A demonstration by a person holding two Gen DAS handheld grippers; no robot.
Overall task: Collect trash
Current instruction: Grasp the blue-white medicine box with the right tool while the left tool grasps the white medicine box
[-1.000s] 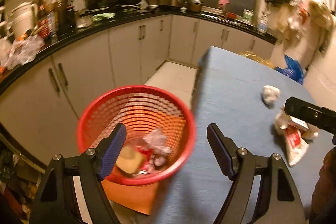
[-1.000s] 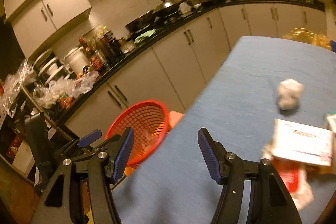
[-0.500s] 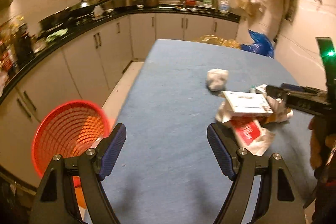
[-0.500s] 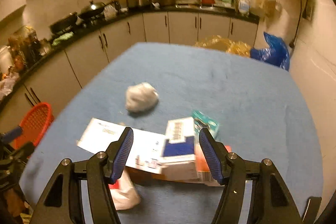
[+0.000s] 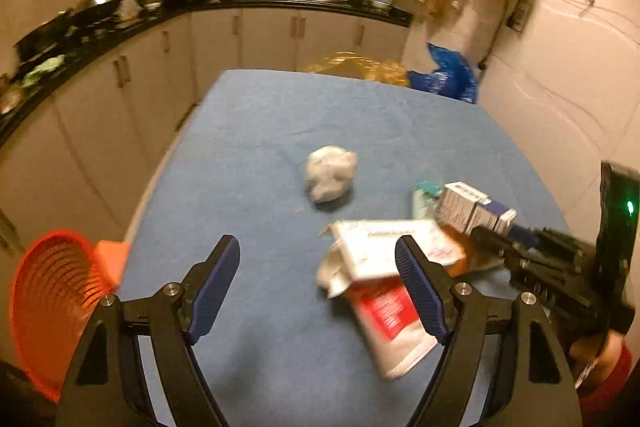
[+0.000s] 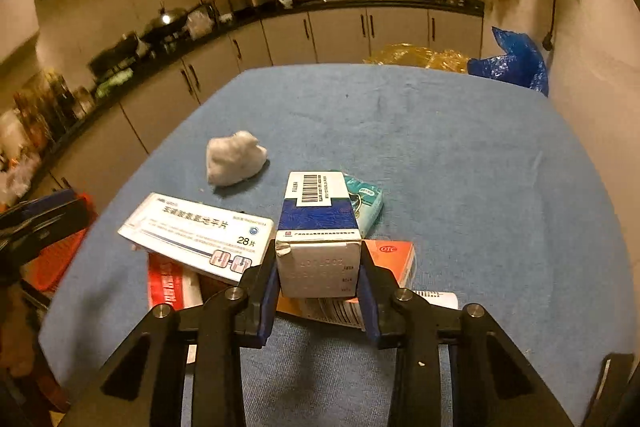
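On the blue-clothed table (image 5: 260, 131) lies a pile of trash: a flat white medicine box (image 6: 200, 231), a red-and-white packet (image 6: 168, 283), an orange box (image 6: 394, 259) and a teal tissue pack (image 6: 366, 199). A crumpled white paper ball (image 6: 234, 159) sits apart, farther back. My right gripper (image 6: 319, 259) is closing, and its pads press on both sides of a blue-and-white box (image 6: 318, 219) on top of the pile. My left gripper (image 5: 316, 247) hovers open over the table's near part, holding nothing. The red mesh basket (image 5: 52, 307) stands off the table's left edge.
Grey cabinets (image 5: 120, 95) under a black counter with pots run along the left and far sides. A yellow bag (image 5: 356, 67) and a blue bag (image 5: 444, 79) lie past the table's far end. A wall (image 5: 560, 87) borders the right side.
Both views swung from the red basket to the table. My right gripper came down onto the pile and its jaws closed on the blue-and-white box. My left gripper stayed open.
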